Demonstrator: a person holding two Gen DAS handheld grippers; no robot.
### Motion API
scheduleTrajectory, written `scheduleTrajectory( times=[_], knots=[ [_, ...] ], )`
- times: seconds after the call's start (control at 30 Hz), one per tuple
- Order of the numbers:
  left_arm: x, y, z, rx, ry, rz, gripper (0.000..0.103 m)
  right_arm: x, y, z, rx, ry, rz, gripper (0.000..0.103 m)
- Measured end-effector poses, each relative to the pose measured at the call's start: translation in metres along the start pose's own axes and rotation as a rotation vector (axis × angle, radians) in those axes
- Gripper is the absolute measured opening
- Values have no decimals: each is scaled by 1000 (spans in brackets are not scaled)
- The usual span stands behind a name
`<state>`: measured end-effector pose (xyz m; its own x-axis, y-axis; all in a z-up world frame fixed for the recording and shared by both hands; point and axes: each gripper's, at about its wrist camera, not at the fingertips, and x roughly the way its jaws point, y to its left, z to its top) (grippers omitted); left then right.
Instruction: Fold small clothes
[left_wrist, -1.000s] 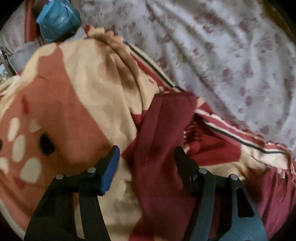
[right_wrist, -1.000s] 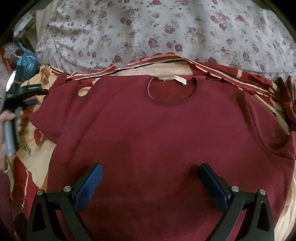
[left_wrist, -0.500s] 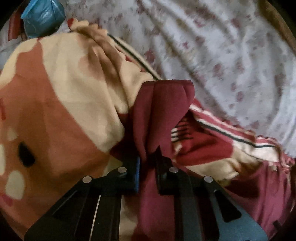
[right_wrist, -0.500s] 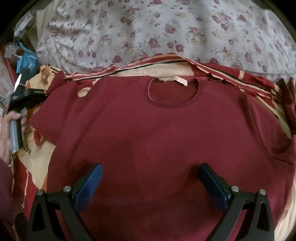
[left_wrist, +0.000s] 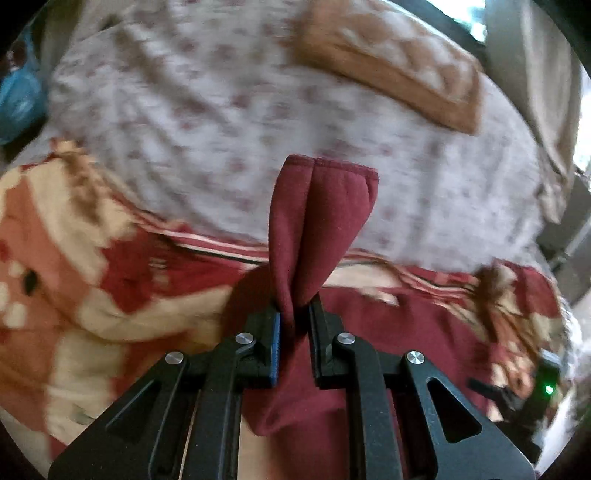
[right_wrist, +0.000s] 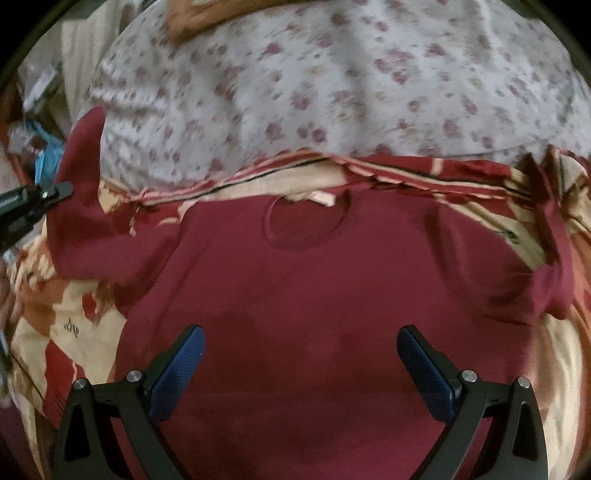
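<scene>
Left gripper (left_wrist: 294, 314) jaws clamp the maroon sweatshirt's (right_wrist: 325, 295) sleeve (left_wrist: 317, 229) at nine o'clock; right gripper (right_wrist: 301, 354) jaws apart.

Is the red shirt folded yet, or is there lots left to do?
Just starting. The shirt lies spread flat on the blanket, neck hole showing. The left gripper is shut on one sleeve, lifting it. The right gripper hangs open above the shirt. Both sleeves and the body are not yet folded.
</scene>
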<state>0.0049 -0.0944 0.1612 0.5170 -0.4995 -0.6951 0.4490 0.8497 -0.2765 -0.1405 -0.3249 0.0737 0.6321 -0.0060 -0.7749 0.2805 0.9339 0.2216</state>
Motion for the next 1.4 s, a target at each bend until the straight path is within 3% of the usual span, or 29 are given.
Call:
scheduleTrajectory(
  times=[0.13, 0.3, 0.37, 0.43, 0.47, 0.5, 0.53, 0.57, 0.6, 0.7, 0.8, 0.93, 1.03, 1.1, 1.13, 1.23, 1.3, 1.4],
  knots=[
    [30, -64, -32, 61, 30, -39, 12, -16, -22, 2, 24, -17, -23, 103],
    [82, -123, -80, 117, 188, -164, 24, -27, -59, 4, 101, -9, -50, 103],
    [80, -134, -90, 145, 225, -199, 25, -29, -73, 2, 130, -2, -59, 103],
    [63, -131, -92, 159, 206, -227, 25, -29, -83, 1, 143, 0, -56, 103],
    [47, -123, -91, 165, 180, -225, 31, -29, -85, 1, 142, 2, -51, 103],
    [39, -117, -90, 162, 161, -211, 47, -29, -86, 1, 137, 4, -44, 103],
    [28, -107, -88, 151, 136, -190, 56, -29, -87, 2, 125, 3, -42, 103],
    [14, -89, -87, 123, 88, -136, 74, -29, -87, 3, 113, -2, -48, 103],
    [6, -75, -87, 99, 50, -78, 80, -29, -87, 4, 100, -10, -61, 103],
    [-3, -33, -96, 39, -28, 130, 80, -24, -88, 10, 84, -5, -73, 103],
    [15, -4, -109, 5, 22, 292, 80, -16, -81, 18, 47, -13, -61, 99],
    [40, 7, -118, -1, 113, 312, 80, 3, -62, 29, -34, 18, 4, 95],
    [49, 10, -124, -1, 139, 324, 80, 22, -49, 35, -83, 66, 113, 95],
    [48, 8, -125, 9, 131, 329, 80, 29, -41, 41, -118, 78, 157, 84],
    [48, 8, -127, 15, 131, 331, 80, 27, -36, 43, -140, 87, 197, 69],
    [45, 6, -131, 13, 132, 329, 80, 5, -21, 32, -250, 160, 308, 69],
    [45, 10, -131, -5, 134, 317, 80, -12, -18, 14, -336, 221, 296, 69],
    [46, 13, -127, -21, 132, 308, 80, -32, -37, -8, -313, 280, 340, 69]
  ],
)
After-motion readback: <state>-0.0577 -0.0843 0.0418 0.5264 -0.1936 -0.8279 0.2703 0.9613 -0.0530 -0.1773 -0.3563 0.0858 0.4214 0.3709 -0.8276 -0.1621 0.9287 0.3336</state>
